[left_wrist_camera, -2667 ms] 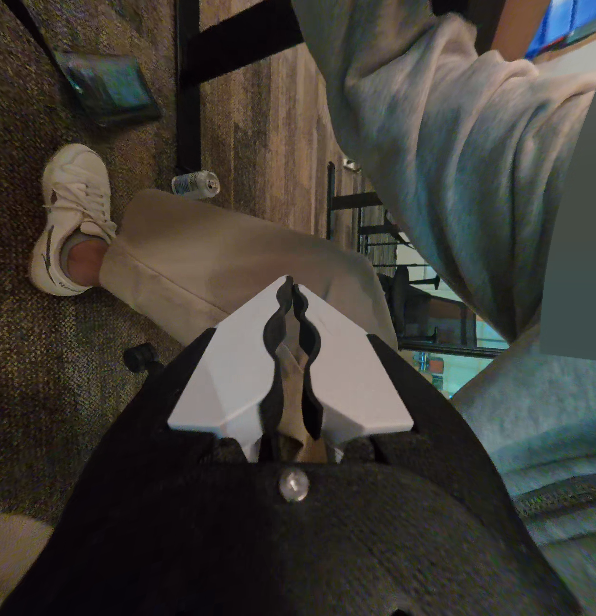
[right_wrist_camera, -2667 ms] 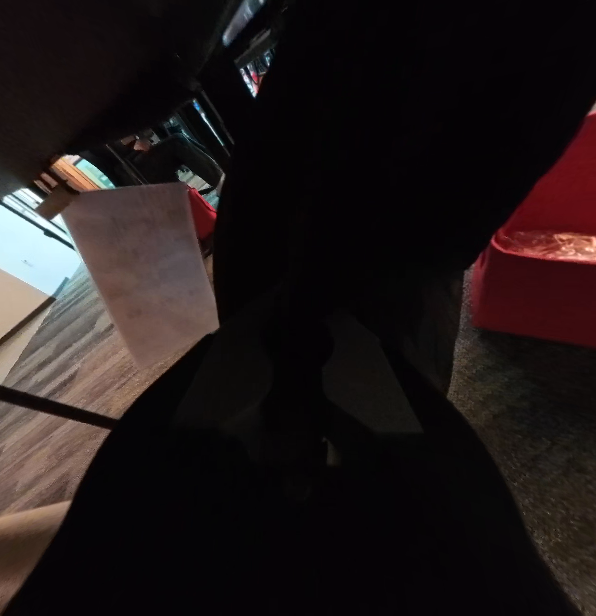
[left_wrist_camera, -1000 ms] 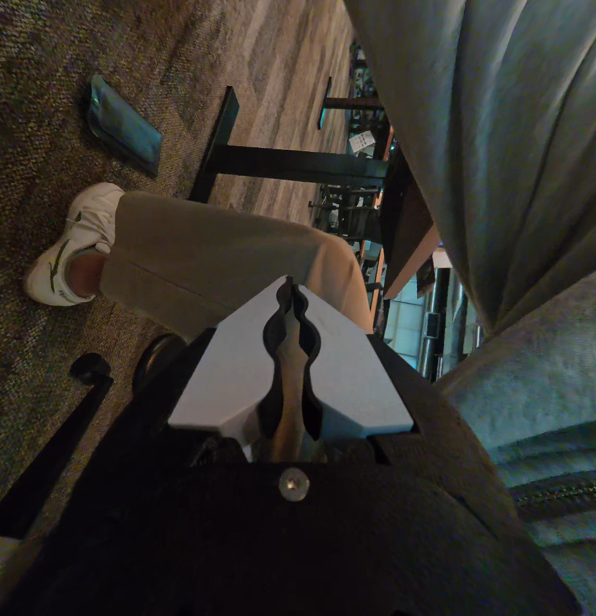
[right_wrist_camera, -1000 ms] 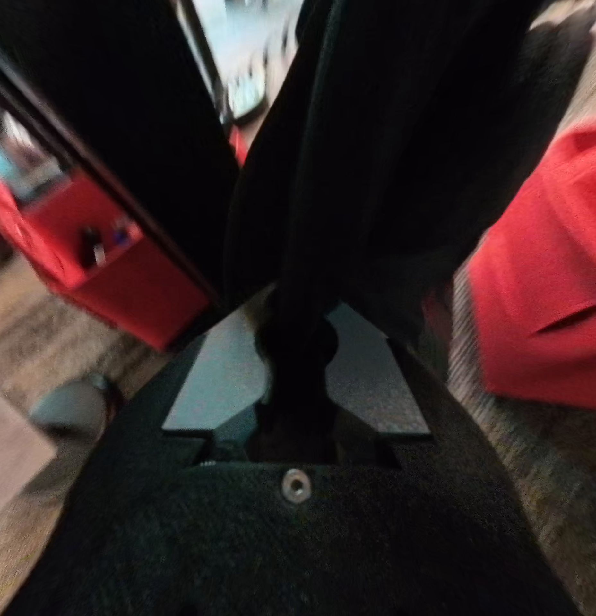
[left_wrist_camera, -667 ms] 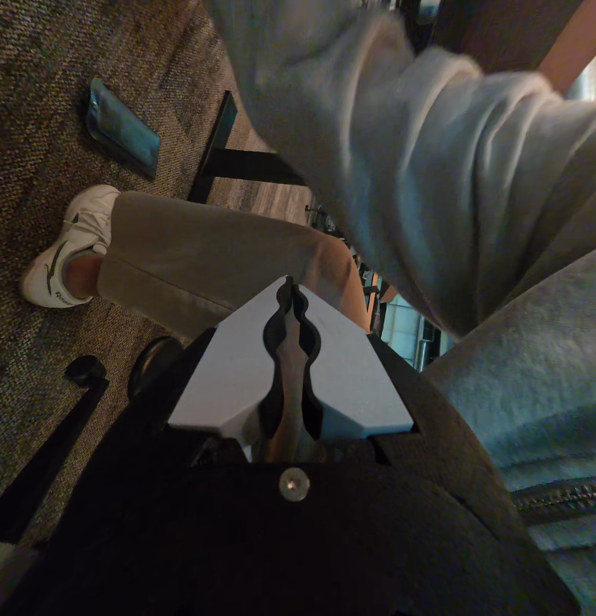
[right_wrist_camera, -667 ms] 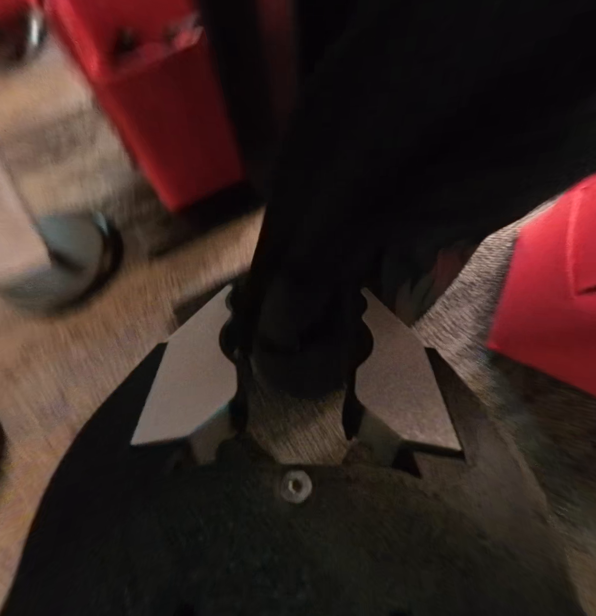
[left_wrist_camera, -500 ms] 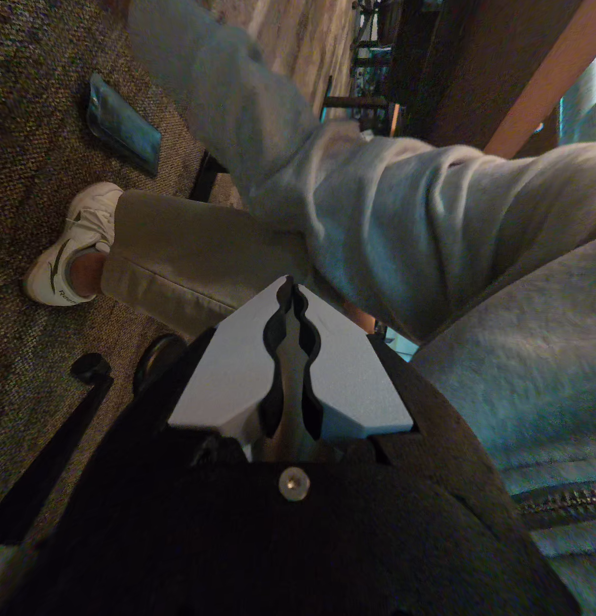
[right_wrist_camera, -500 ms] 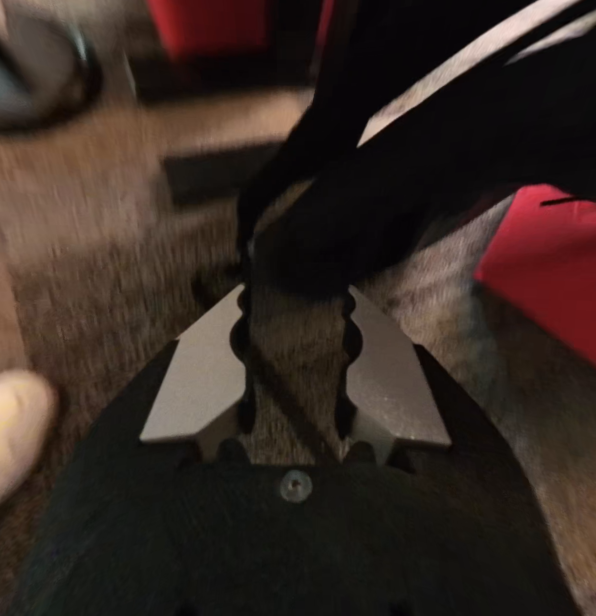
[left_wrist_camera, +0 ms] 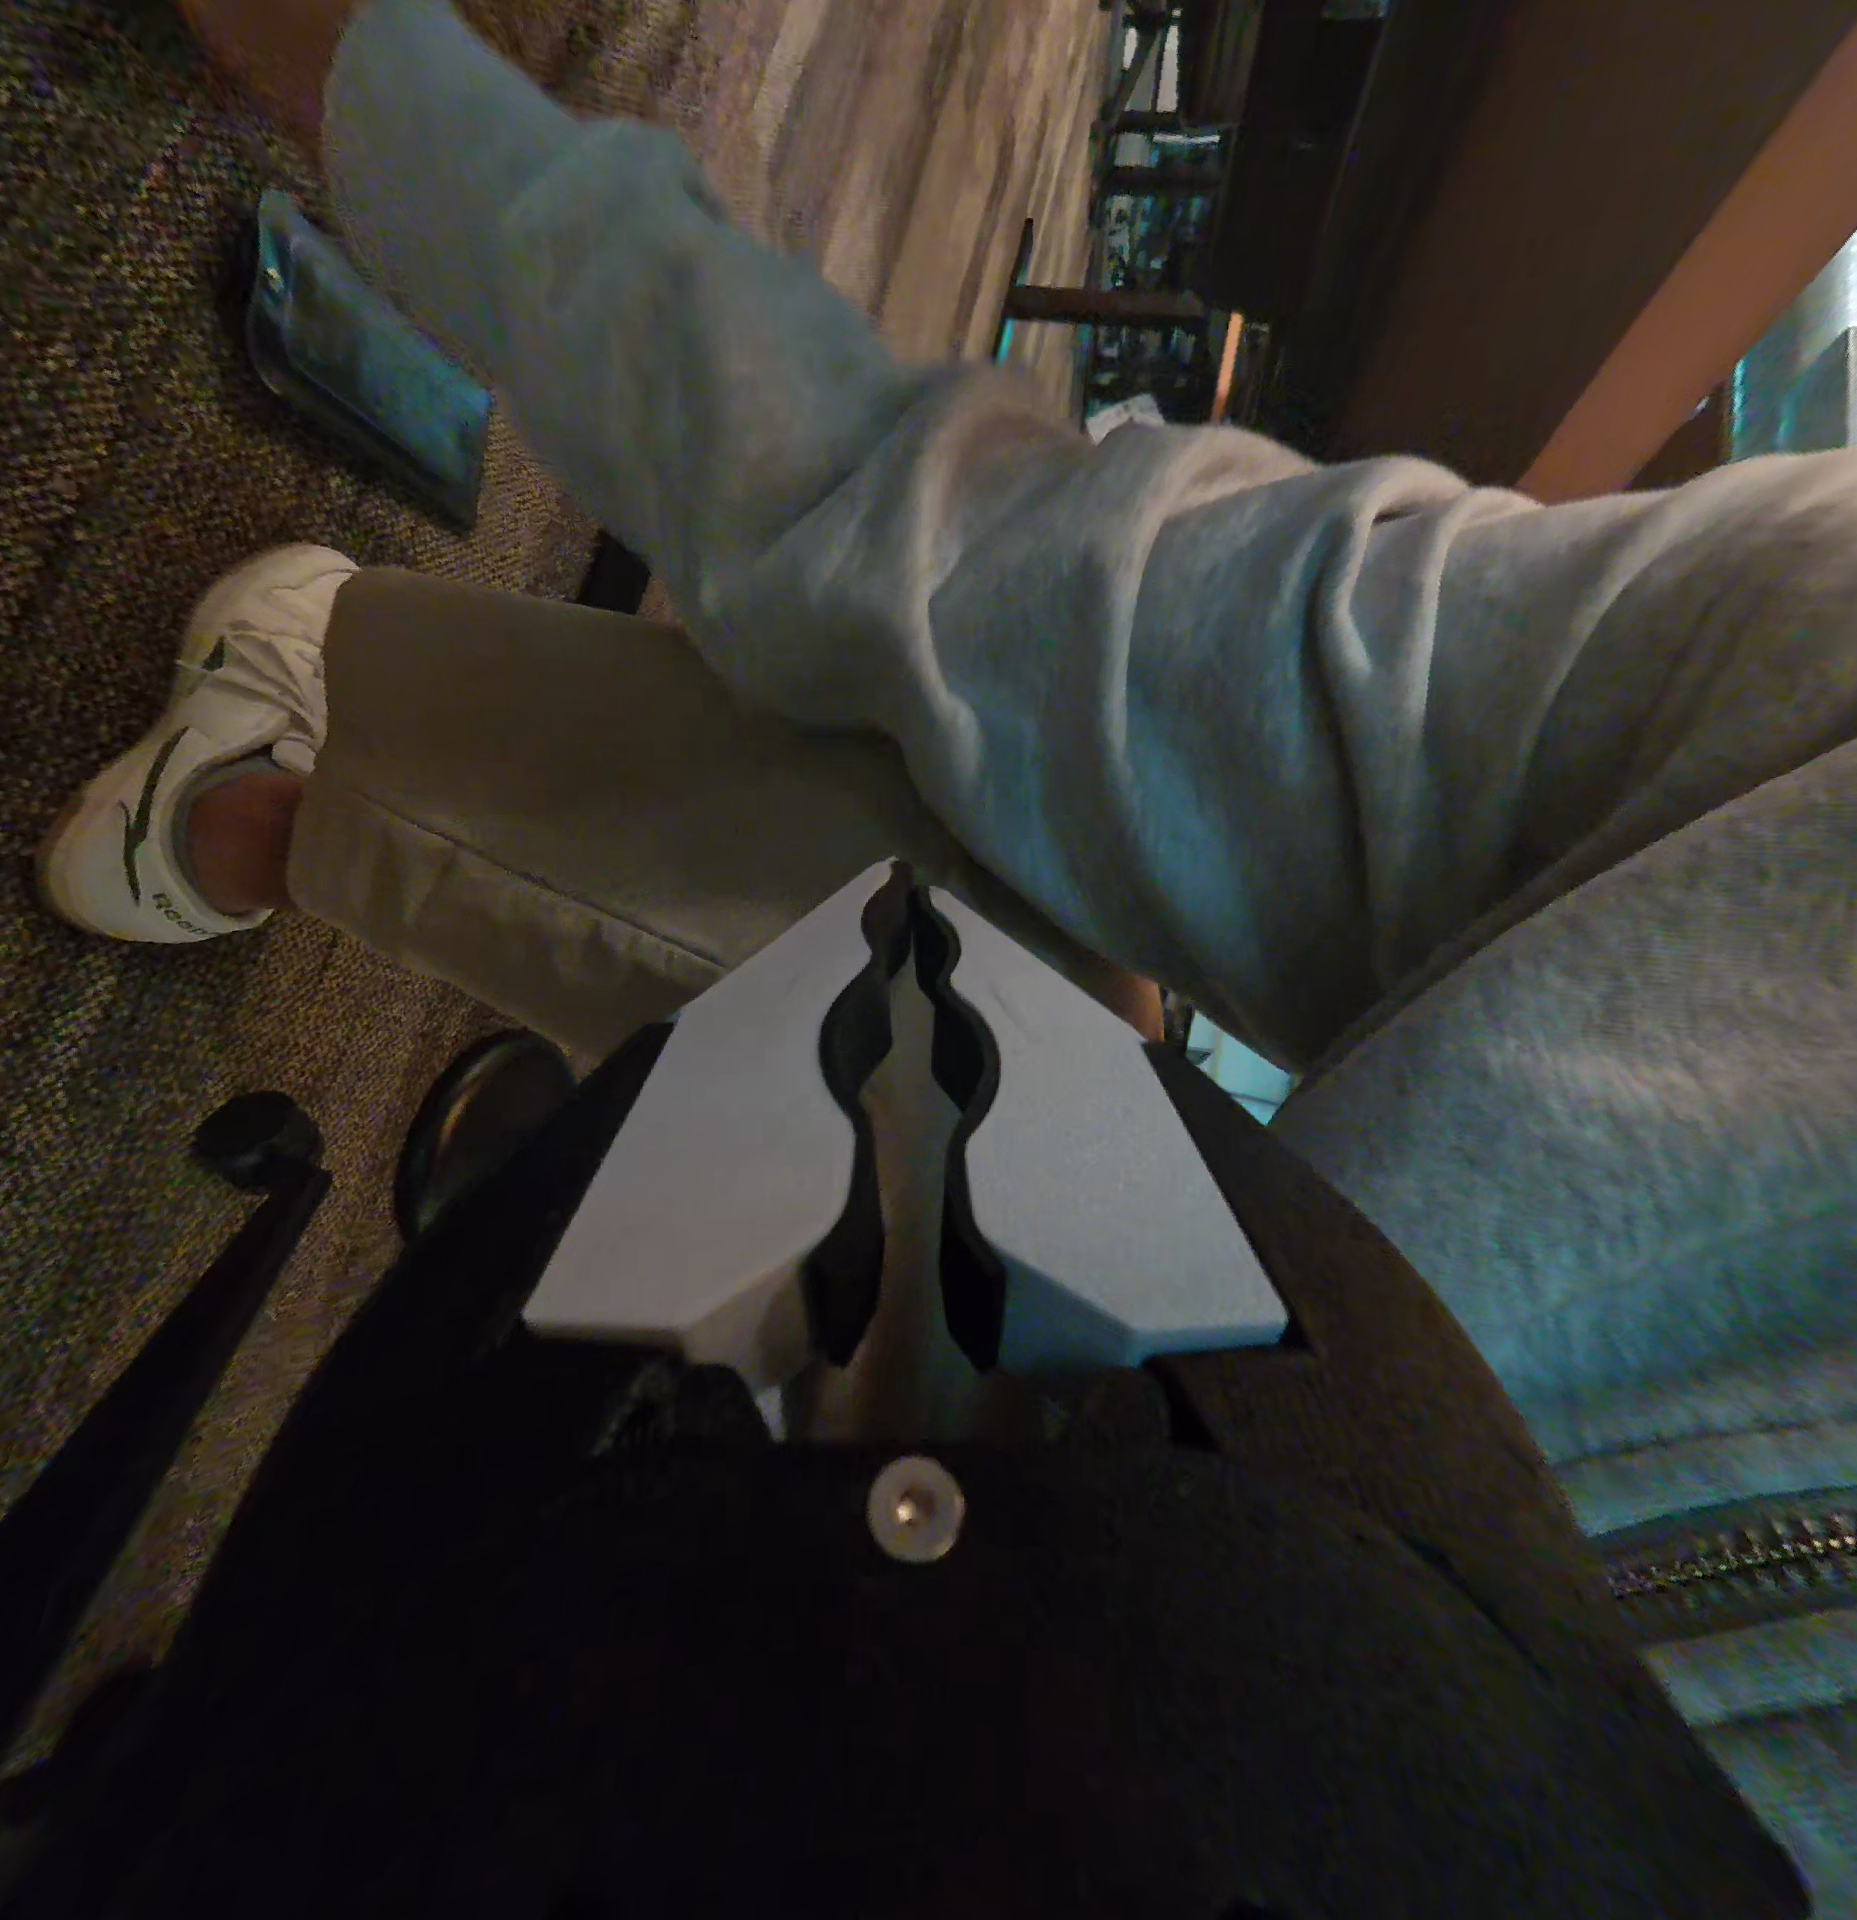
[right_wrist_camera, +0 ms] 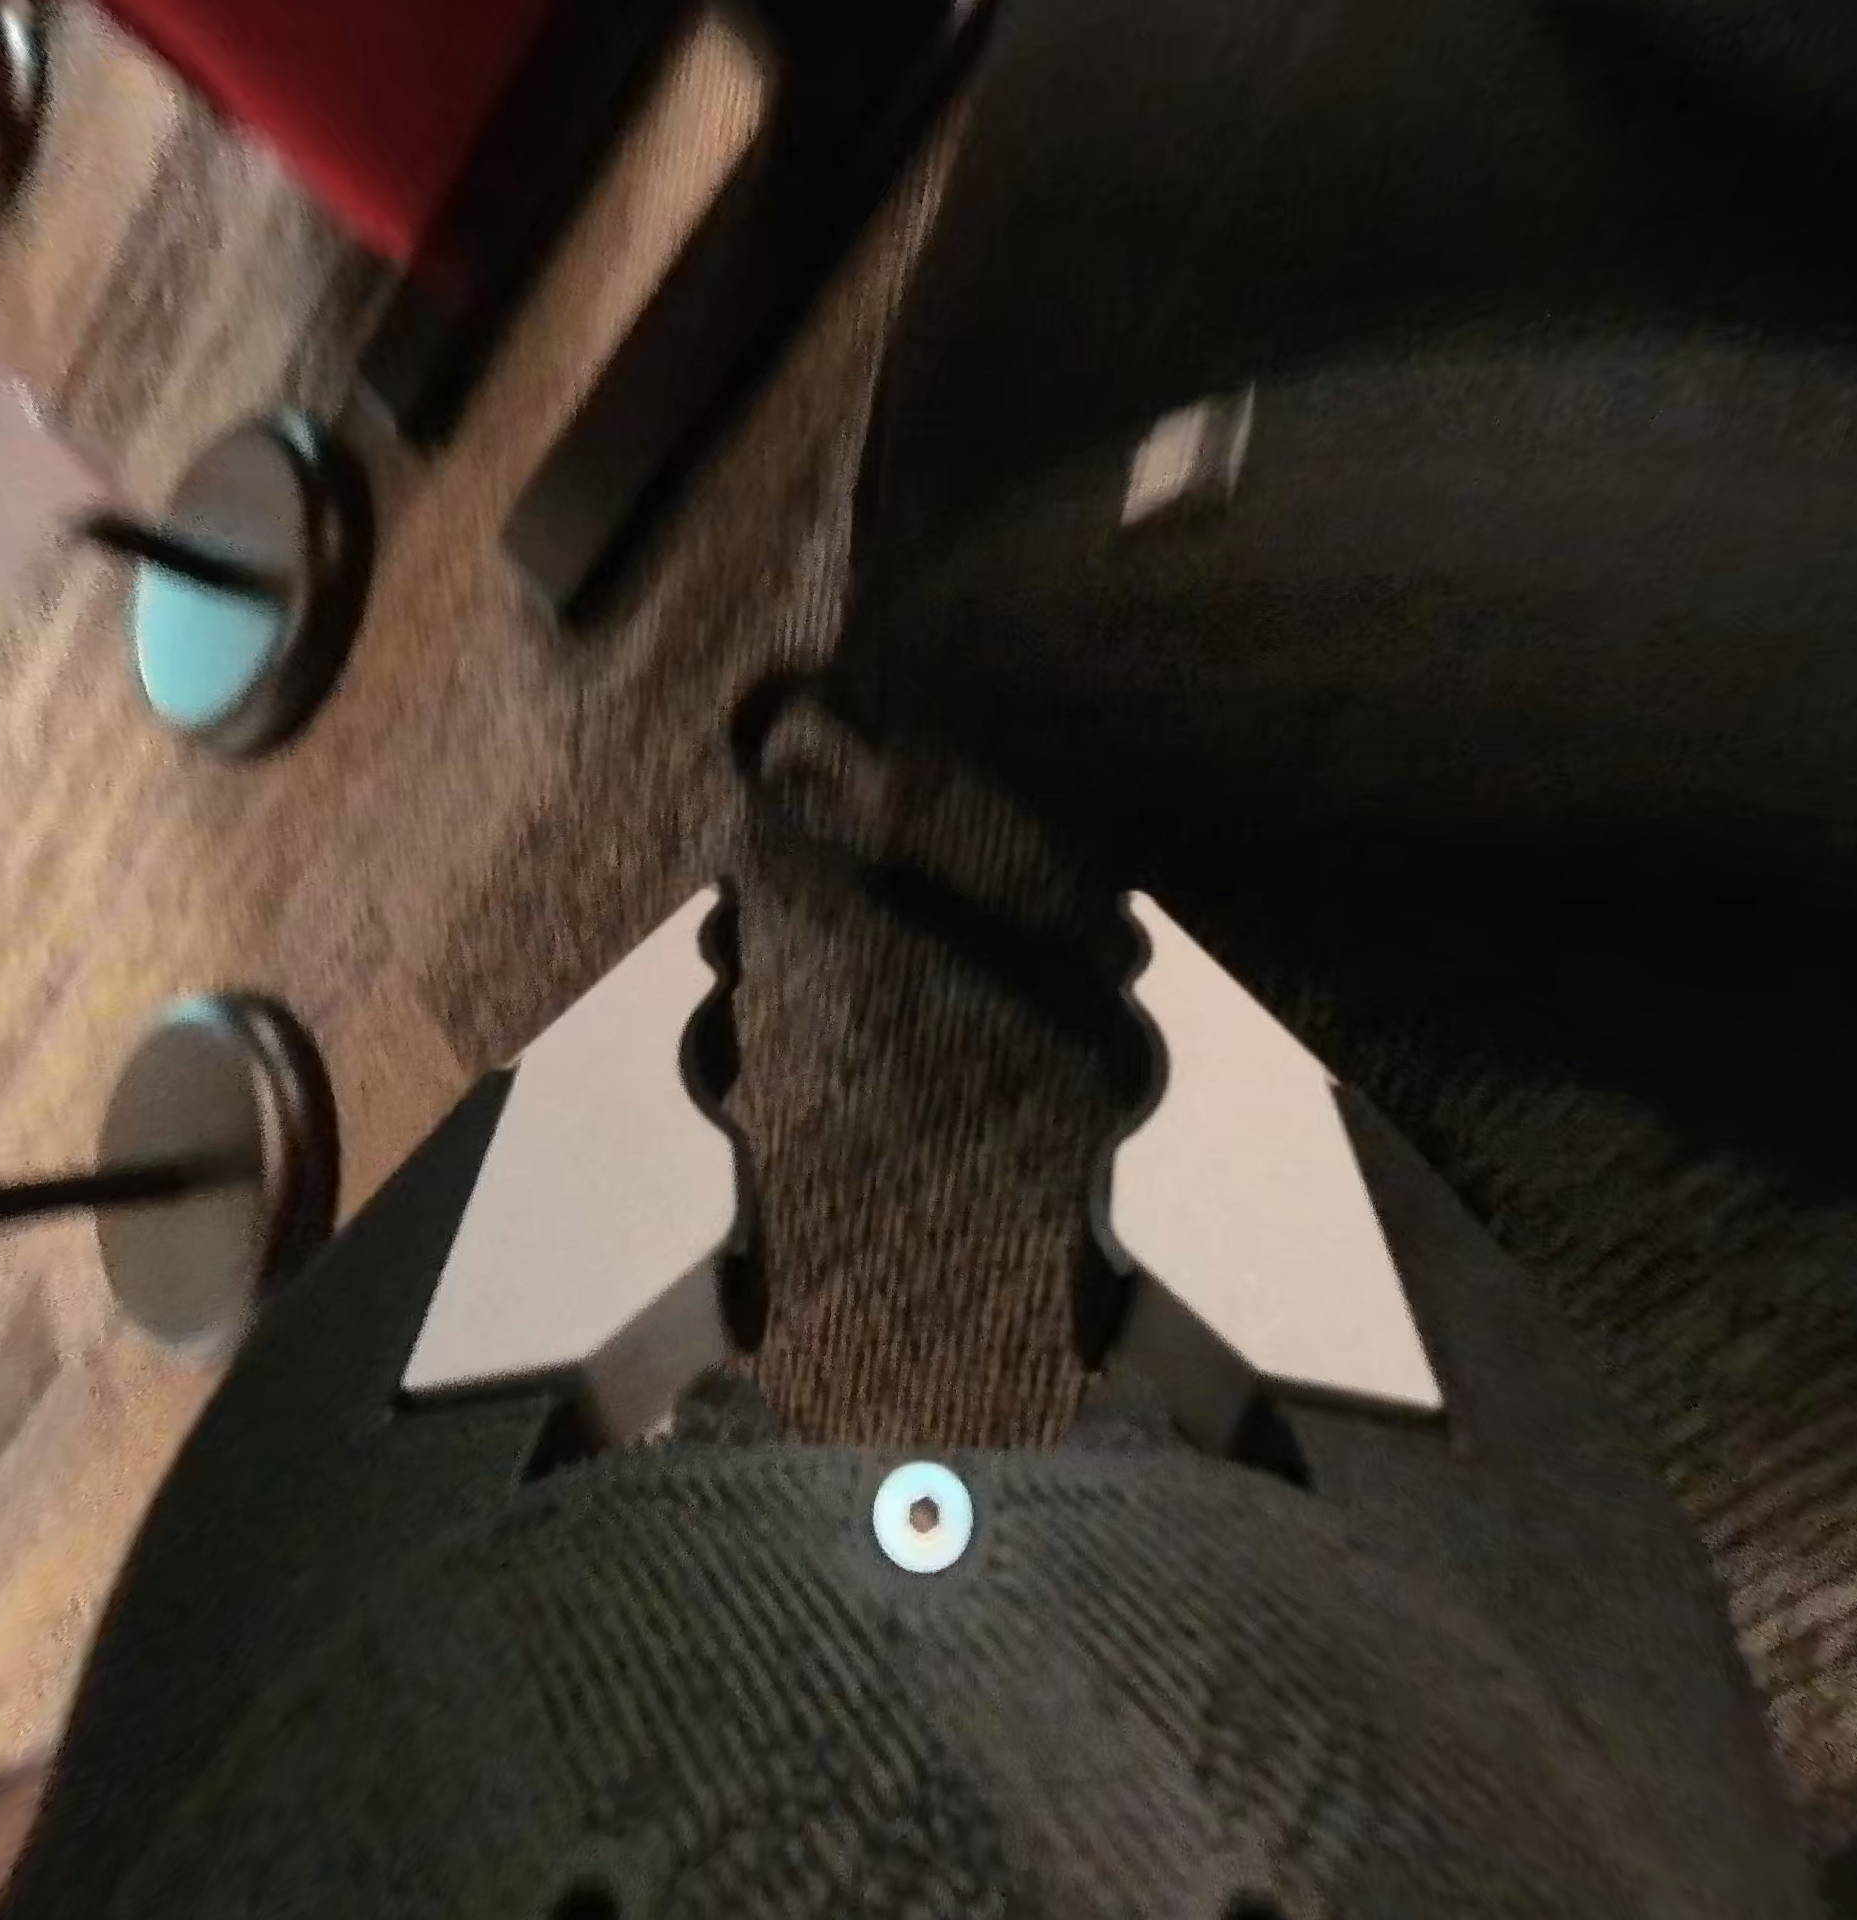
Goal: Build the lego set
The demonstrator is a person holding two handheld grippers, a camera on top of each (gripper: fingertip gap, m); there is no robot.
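No lego pieces show in either view, so their look and place cannot be told. The left hand-held gripper points down past a grey sleeve, a tan trouser leg and a white shoe on the carpet, its white fingers closed tip to tip on nothing. The right hand-held gripper is blurred, its fingers spread wide and empty over carpet, near a black chair base and two round castors.

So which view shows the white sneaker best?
The left wrist view: the white sneaker lies sharp and unblocked on the carpet, below a tan trouser leg. The right wrist view is blurred and shows no sneaker.
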